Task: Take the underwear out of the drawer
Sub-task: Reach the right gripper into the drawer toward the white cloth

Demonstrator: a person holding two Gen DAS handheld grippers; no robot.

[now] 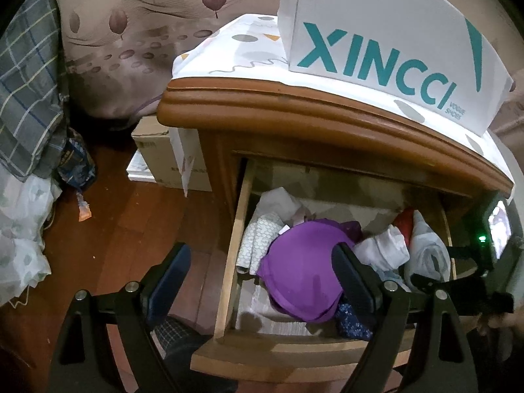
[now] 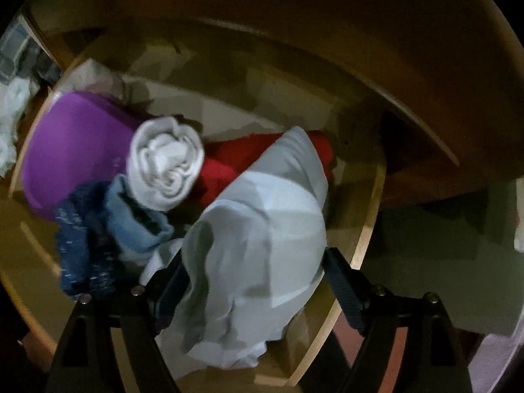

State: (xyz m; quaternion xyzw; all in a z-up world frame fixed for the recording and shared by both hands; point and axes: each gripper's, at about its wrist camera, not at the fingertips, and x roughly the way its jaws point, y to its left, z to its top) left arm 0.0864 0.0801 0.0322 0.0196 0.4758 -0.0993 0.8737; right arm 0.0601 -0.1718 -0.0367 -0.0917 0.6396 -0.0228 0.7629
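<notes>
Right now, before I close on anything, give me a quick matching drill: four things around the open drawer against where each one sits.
Things:
1. purple garment
2. white rolled cloth
3. pale grey garment
4. shoe box

Places:
A. on top of the nightstand
B. between the right gripper's open fingers
C. left part of the drawer
D. beside the red cloth, mid-drawer

Pairs: 1-C, 2-D, 3-B, 4-A
</notes>
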